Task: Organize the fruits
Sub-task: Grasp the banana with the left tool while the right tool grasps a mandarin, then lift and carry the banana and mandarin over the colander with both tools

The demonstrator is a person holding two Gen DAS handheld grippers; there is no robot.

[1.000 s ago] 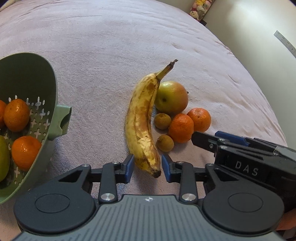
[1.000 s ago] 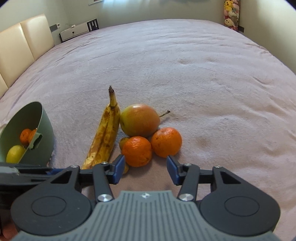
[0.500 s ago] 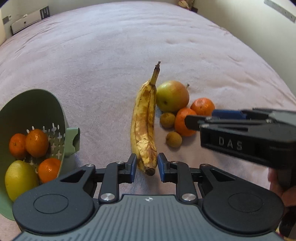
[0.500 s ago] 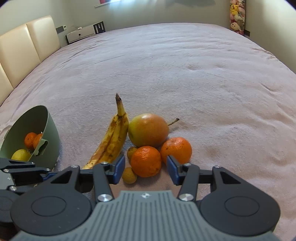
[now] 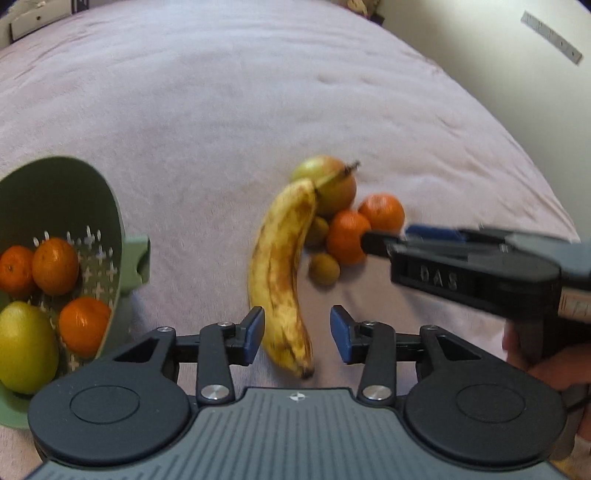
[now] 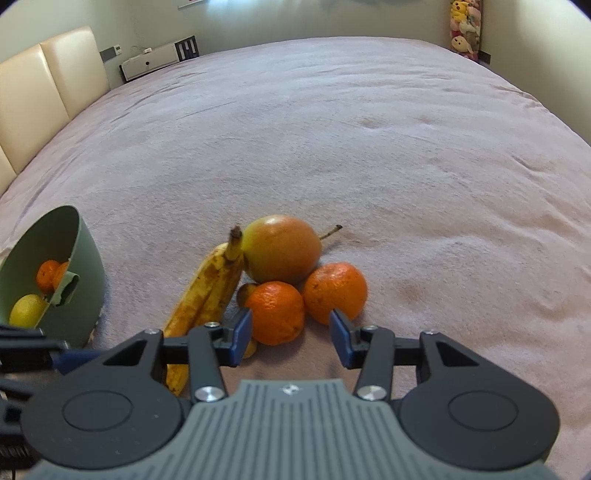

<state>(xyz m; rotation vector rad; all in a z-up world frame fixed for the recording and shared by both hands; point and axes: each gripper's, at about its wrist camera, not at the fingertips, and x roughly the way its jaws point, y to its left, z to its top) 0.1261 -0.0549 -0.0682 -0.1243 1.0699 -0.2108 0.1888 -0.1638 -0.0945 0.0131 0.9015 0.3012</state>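
The left wrist view looked into the green colander (image 5: pixel 110 221), tipped on its side and holding three mandarins and a lemon (image 5: pixel 26 347); the right wrist view caught only its outer wall and a sliver of its contents, but showed the cream headboard (image 6: pixel 48 88) and the plush toys (image 6: pixel 464 27) in the far corner.

The left gripper (image 5: pixel 297 338) was opening, its blue pads clear of the banana (image 5: pixel 282 266), whose lower end lay between them. Half a second before, those pads had been clenched on that tip, and the banana's stem had since swung across the pear (image 5: pixel 332 184). The right gripper (image 6: pixel 291 332) was closing slowly around the near mandarin (image 6: pixel 276 312), pads not yet touching (the second mandarin (image 6: pixel 336 291) sat just beside).

Beyond the fruit cluster the pink bedspread (image 6: pixel 332 129) ran wide and bare to the walls.
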